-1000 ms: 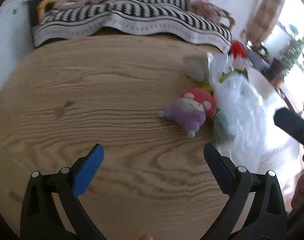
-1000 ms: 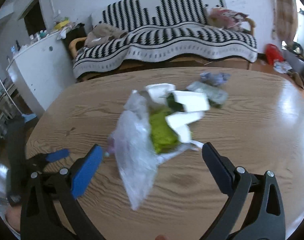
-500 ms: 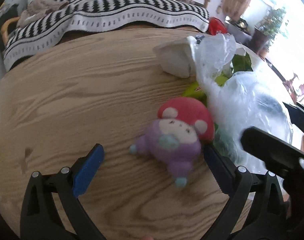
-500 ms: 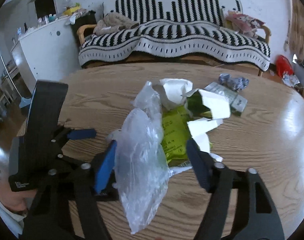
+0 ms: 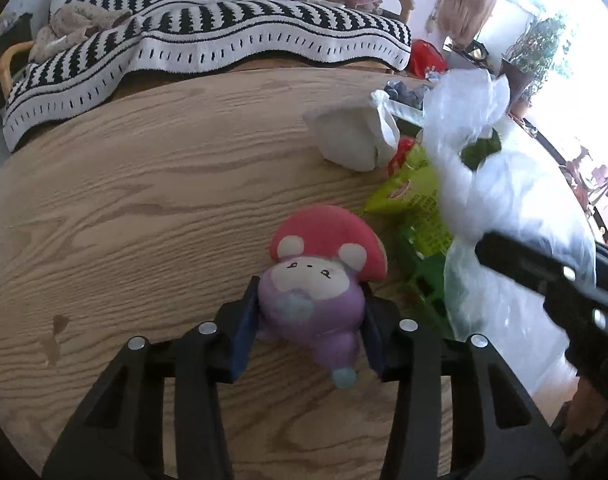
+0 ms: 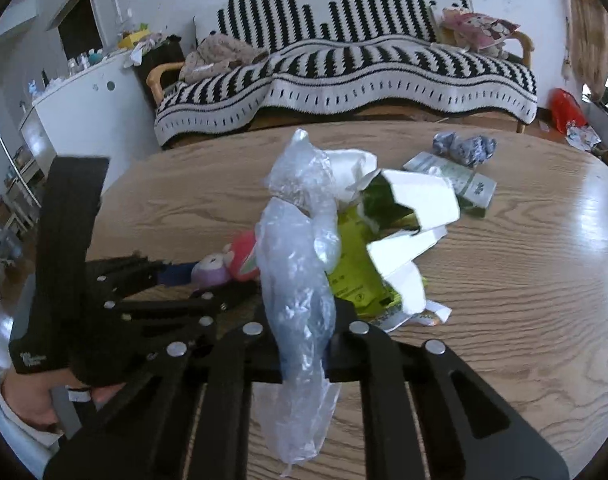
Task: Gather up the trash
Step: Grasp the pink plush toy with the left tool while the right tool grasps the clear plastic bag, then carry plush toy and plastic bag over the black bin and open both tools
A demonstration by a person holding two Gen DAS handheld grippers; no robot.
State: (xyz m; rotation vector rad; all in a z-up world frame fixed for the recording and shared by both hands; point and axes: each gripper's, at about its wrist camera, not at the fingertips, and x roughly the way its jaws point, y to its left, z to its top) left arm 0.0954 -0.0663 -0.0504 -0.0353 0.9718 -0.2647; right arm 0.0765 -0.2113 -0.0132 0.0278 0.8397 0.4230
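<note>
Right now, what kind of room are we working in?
Most likely a home living room: a sofa under a black-and-white striped blanket, a round wooden table strewn with wrappers, and a white cabinet cluttered with small household items.

A round wooden table (image 6: 523,280) holds a pile of trash: a green wrapper (image 6: 351,264), white paper (image 6: 407,216), a flat green box (image 6: 455,180) and a crumpled blue ball (image 6: 463,146) (near the far edge). A purple toy (image 5: 315,280) lies there too.
</note>
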